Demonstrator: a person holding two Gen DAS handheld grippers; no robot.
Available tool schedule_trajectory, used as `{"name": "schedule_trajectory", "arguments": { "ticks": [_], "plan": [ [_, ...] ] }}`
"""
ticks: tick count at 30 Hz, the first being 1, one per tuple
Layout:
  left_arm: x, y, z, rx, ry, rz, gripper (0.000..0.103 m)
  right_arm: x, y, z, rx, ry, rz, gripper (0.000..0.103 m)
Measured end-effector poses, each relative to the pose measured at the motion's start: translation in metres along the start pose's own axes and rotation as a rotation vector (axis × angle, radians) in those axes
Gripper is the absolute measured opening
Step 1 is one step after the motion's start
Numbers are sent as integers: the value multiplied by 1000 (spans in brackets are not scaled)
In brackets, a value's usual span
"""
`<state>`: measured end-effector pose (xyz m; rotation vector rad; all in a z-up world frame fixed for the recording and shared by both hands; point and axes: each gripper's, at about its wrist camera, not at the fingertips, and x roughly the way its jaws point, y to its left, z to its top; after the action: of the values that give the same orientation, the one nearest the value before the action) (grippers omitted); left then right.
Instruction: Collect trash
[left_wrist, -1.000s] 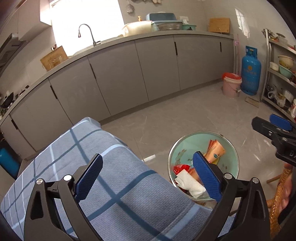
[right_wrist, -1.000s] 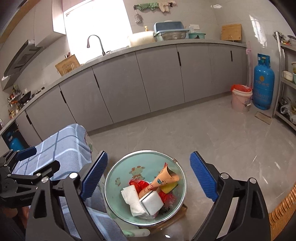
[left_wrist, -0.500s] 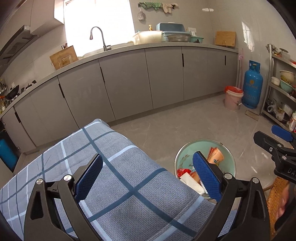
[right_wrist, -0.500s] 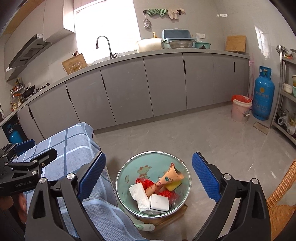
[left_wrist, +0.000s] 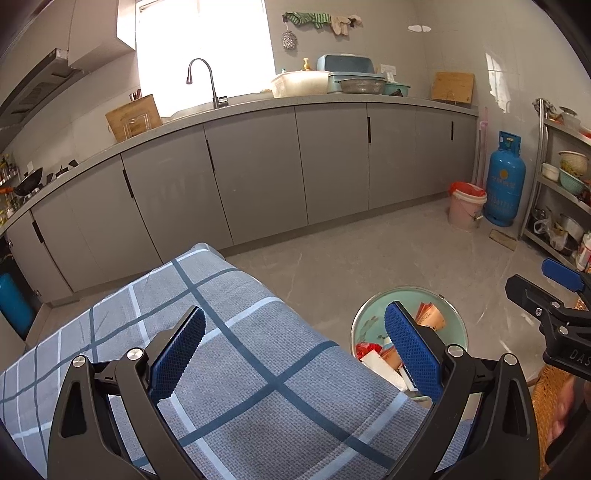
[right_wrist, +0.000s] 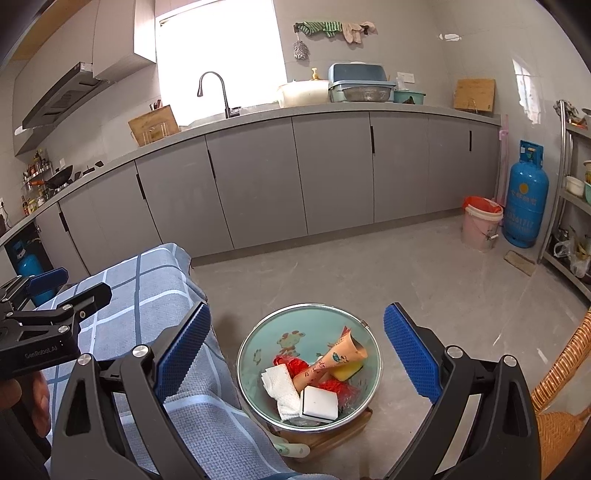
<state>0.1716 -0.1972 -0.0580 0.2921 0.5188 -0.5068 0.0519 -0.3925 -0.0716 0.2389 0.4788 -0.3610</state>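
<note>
Cameras on both grippers had tilted upward within the last second, indicating withdrawal from the bin (right_wrist: 258, 334). Left gripper (left_wrist: 293, 349) and right gripper (right_wrist: 297, 345) stood spread and empty. Bin contents: one tissue (right_wrist: 282, 387), one paper cup (right_wrist: 328, 363), one white block (right_wrist: 319, 404), one yellow sponge (right_wrist: 347, 371), red wrapping (right_wrist: 295, 367). Checked cloth (left_wrist: 221, 332) showed no trash; collection appeared complete.

home kitchen: sink faucet (left_wrist: 201, 79), gas cylinder (left_wrist: 505, 179)
</note>
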Motion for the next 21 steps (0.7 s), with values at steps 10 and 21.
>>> {"name": "schedule_trajectory", "arguments": {
  "ticks": [10,21],
  "plan": [
    [-1,3,0,-4,-3,0,96,-1,0,0,2,1,0,94],
    [-1,1,1,0,-4,-1,96,-3,-2,-3,5,-2,-1,94]
  ]
}}
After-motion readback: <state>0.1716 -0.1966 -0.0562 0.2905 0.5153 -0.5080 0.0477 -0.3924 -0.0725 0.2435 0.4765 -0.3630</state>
